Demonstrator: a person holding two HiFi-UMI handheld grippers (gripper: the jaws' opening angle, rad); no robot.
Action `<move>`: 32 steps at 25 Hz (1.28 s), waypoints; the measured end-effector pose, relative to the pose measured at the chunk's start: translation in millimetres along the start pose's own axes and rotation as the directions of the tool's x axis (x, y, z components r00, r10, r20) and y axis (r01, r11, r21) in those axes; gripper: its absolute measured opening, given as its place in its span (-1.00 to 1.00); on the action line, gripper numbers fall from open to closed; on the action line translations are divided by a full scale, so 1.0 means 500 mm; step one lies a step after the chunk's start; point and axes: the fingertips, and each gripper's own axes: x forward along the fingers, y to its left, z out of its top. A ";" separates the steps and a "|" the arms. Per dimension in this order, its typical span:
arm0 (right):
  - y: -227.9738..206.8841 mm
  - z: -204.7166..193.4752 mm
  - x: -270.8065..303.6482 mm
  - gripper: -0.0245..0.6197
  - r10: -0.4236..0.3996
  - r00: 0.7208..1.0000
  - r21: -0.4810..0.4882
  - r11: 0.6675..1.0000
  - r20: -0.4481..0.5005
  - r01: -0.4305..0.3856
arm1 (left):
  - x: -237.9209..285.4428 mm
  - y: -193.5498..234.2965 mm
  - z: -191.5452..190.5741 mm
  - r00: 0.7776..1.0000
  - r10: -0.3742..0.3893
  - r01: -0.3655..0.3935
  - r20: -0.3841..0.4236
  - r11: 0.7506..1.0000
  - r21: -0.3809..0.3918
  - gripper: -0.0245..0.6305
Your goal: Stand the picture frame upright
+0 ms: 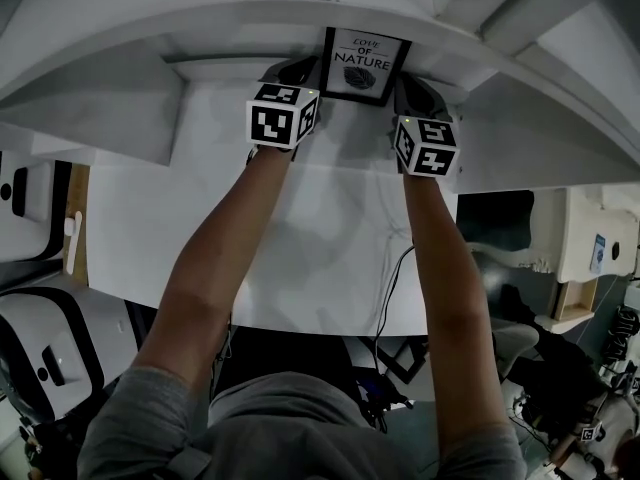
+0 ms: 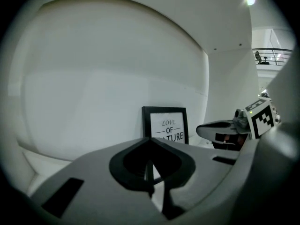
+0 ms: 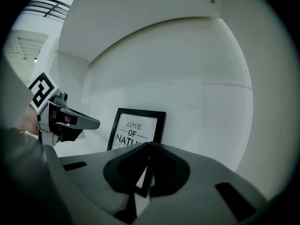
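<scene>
Black frame [image 1: 364, 65] holding a white print with dark lettering stands upright at the far edge of the white tabletop [image 1: 300, 248], close against the pale curved wall [image 2: 103, 78]. The left gripper [image 1: 298, 71] sits just beside the frame's lower left corner and the right gripper [image 1: 412, 92] just beside its lower right, so the frame is between them. Each gripper's own view shows its jaws pressed together with nothing in them and the frame a little beyond the tips, its bottom edge hidden behind the jaws. Whether either gripper touches the frame cannot be told.
</scene>
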 end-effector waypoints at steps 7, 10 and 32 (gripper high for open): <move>0.019 0.022 -0.013 -0.84 0.010 1.000 0.021 1.000 0.016 -0.010 | -0.024 -0.011 0.003 1.000 -0.012 0.012 0.018 1.000 -0.018 -0.91; 0.022 0.040 -0.026 -0.84 0.012 0.999 0.025 1.000 0.031 -0.013 | -0.034 -0.019 0.005 1.000 -0.013 0.013 0.020 1.000 -0.013 -0.91; 0.061 0.160 -0.172 -0.84 0.066 0.992 0.044 0.996 0.106 -0.071 | -0.161 -0.044 0.089 0.995 -0.036 0.029 0.097 0.997 0.069 -0.91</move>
